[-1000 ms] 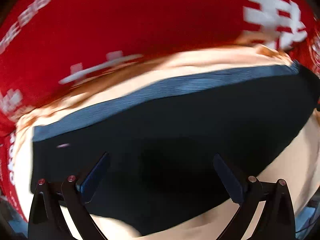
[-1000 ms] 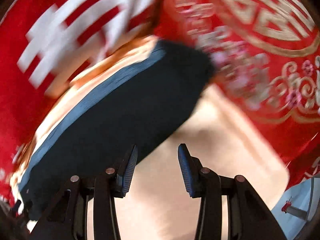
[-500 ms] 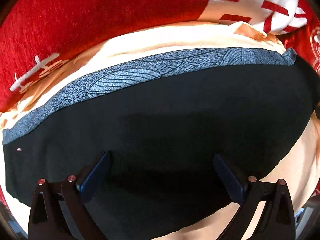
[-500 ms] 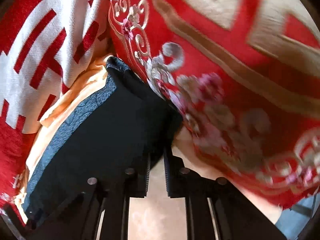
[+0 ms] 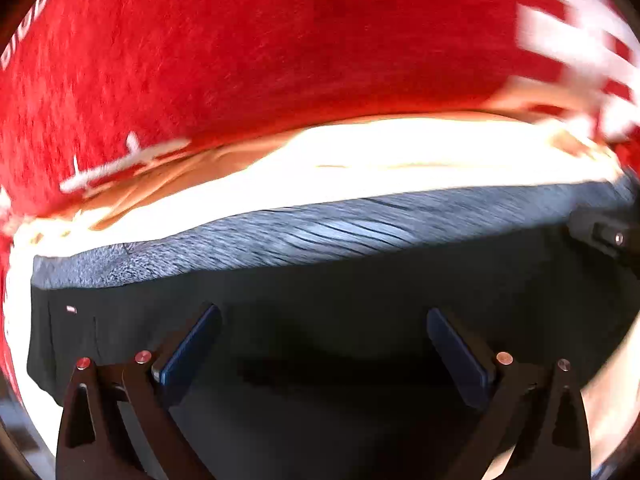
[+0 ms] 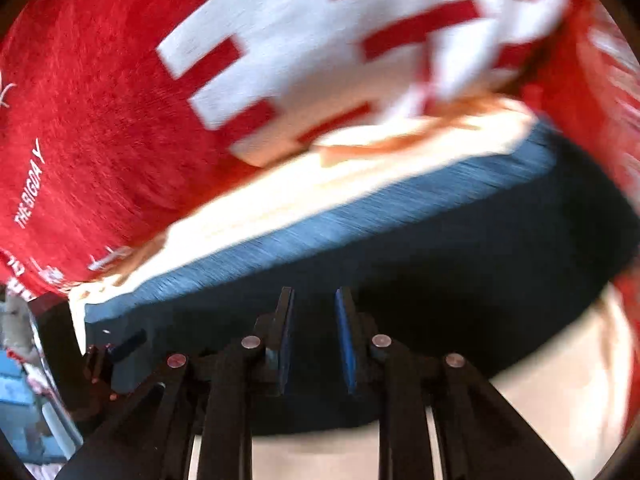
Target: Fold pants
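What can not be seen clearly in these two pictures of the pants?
- Left wrist view: the front edge of the pants is hidden behind the left gripper.
- Right wrist view: whether the right gripper pinches any cloth; the dark fabric hides it.
- Both views: the white print on the red blanket is blurred by motion.

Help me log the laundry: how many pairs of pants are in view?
1. The dark pants lie on the cream sheet, with their grey waistband toward the red blanket. Others may lie outside these close views.
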### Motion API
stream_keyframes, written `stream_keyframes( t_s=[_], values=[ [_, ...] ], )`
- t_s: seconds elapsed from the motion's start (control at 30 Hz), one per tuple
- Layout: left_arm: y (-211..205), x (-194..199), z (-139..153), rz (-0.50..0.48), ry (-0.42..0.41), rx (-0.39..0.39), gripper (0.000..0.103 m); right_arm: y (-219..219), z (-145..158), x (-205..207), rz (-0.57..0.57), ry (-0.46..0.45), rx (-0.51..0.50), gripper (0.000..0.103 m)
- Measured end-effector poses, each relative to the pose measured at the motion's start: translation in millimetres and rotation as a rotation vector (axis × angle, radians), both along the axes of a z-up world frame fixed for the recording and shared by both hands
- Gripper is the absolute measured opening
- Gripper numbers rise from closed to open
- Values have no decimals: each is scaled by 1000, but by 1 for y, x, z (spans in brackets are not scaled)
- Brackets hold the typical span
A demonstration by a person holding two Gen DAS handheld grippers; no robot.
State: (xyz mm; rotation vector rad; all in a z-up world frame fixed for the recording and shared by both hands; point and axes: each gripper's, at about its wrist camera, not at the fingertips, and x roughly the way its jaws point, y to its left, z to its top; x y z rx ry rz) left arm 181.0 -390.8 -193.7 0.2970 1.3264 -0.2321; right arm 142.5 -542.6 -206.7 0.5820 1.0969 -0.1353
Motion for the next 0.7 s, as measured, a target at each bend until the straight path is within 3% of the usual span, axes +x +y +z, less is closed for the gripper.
stream_keyframes(
  t_s=[0.1,0.13,0.2,0.3,0.37,0.43,0.5,0.57,0.7],
  values=[
    [10,9,-12,50,25,-63,103,-2,-25,25,17,55,-36,23],
    [9,6,-11,40,9,-62,103,-6,-27,24,4,56,-51,18],
    [4,-1,-8,0,-43,-43,103,-26,-28,22,-53,25,-58,15],
    [4,-1,-9,25,-29,-53,103,-53,-25,17,-169,76,-114,15],
    [2,-1,-9,31,-16,-55,103,-59,-15,11,-187,98,-105,20],
    [-2,-2,-8,23,-15,-49,103,-51,-1,4,-147,104,-146,21],
    [-4,-1,-6,22,-9,-49,103,-35,12,-13,-100,86,-126,25],
    [5,13,-10,25,-4,-47,103,-23,16,-29,-92,86,-94,38],
    [6,13,-7,25,-1,-41,103,1,11,-60,-91,103,-26,39]
  ],
)
